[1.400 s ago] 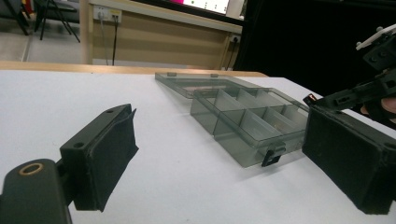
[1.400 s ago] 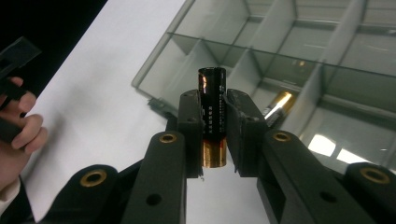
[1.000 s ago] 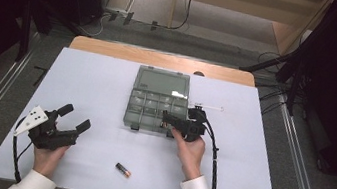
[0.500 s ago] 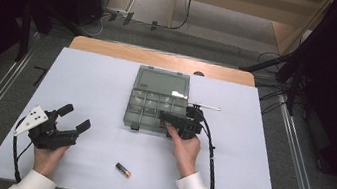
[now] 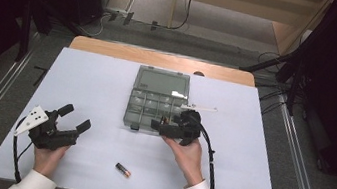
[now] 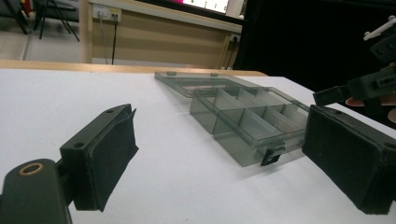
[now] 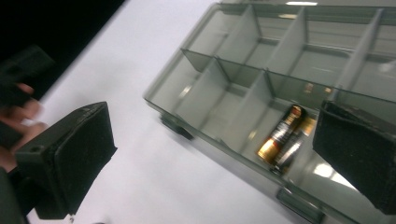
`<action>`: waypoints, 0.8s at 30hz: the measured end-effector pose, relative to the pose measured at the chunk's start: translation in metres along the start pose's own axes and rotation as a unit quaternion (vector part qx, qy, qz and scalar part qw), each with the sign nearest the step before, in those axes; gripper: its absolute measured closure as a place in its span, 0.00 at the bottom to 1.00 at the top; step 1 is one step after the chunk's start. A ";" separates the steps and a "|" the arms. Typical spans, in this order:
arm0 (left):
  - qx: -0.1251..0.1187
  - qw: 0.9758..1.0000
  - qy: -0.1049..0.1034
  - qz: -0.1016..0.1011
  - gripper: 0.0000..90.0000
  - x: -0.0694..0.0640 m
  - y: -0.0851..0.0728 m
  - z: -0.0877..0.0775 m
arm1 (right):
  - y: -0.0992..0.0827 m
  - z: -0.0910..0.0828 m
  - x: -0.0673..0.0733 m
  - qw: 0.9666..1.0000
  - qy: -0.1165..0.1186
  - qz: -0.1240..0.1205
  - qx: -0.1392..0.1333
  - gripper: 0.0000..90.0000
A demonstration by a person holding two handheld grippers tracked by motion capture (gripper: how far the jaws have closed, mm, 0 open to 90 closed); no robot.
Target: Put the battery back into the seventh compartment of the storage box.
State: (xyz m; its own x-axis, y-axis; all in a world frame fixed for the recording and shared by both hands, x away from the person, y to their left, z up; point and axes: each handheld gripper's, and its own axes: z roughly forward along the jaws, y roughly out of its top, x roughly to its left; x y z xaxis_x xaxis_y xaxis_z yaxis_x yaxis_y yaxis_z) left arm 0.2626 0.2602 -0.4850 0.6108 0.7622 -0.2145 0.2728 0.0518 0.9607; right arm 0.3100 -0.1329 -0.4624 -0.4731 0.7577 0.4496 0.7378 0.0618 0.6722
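Observation:
A clear grey compartment box (image 5: 157,105) lies with its lid open in the middle of the white table (image 5: 261,138). My right gripper (image 5: 159,123) hovers over its near right corner, pointing left. Its jaws have just been opening and stand wide apart in the right gripper view (image 7: 215,158), pressing on nothing. Below them two batteries (image 7: 280,135) lie in a front compartment of the box (image 7: 243,93). A third battery (image 5: 123,170) lies loose near the table's front edge. My left gripper (image 5: 75,116) rests open at the front left, facing the box (image 6: 243,116), with nothing between its pads (image 6: 107,158).
The left gripper view catches the right gripper (image 6: 369,86) at its right edge. The box's latch (image 6: 271,156) sticks out at the near side. A wooden strip (image 5: 161,59) runs along the table's far edge, with cables on the floor beyond.
The right gripper's jaws have gone from shut to wide apart above the box's front compartment, and that hand has shifted slightly left. The left hand has stayed put.

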 end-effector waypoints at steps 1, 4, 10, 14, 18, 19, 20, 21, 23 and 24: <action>0.000 1.000 0.000 0.000 0.11 0.000 0.000 0.000 | -0.001 -0.001 0.002 1.000 -0.003 -0.013 0.004 0.00; 0.000 1.000 0.001 0.000 0.11 0.000 0.000 0.000 | -0.002 -0.003 0.008 0.999 -0.002 -0.033 0.008 0.00; 0.000 1.000 0.001 0.000 0.11 0.000 0.000 0.000 | -0.004 -0.004 0.016 0.998 0.021 -0.052 0.022 0.00; 0.000 1.000 0.001 0.001 0.11 0.000 0.000 -0.001 | -0.007 -0.001 0.021 0.996 0.029 -0.072 0.042 0.00; 0.000 1.000 0.001 0.001 0.11 0.000 0.000 -0.001 | -0.009 0.000 0.025 0.995 0.039 -0.079 0.049 0.00; 0.000 1.000 0.001 0.001 0.11 0.000 0.000 -0.001 | -0.009 0.000 0.026 0.995 0.040 -0.079 0.053 0.00; 0.000 1.000 0.001 0.001 0.11 0.000 0.000 -0.001 | -0.010 0.001 0.027 0.994 0.039 -0.081 0.056 0.00; 0.000 1.000 0.001 0.001 0.11 0.000 0.000 -0.001 | -0.011 0.001 0.029 0.994 0.039 -0.085 0.060 0.00; 0.000 1.000 0.001 0.001 0.11 0.000 0.000 -0.001 | -0.012 0.002 0.031 0.993 0.041 -0.090 0.065 0.00; 0.000 1.000 0.001 0.001 0.11 0.000 0.000 -0.001 | -0.013 0.002 0.033 0.993 0.042 -0.091 0.067 0.00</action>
State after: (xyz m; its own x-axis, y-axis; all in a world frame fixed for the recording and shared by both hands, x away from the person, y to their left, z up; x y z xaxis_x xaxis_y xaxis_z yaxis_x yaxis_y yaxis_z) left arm 0.2621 0.2605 -0.4847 0.6096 0.7640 -0.2114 0.2704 0.0502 0.9614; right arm 0.2859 -0.1071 -0.4575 -0.6392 0.6694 0.3786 0.6908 0.2834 0.6652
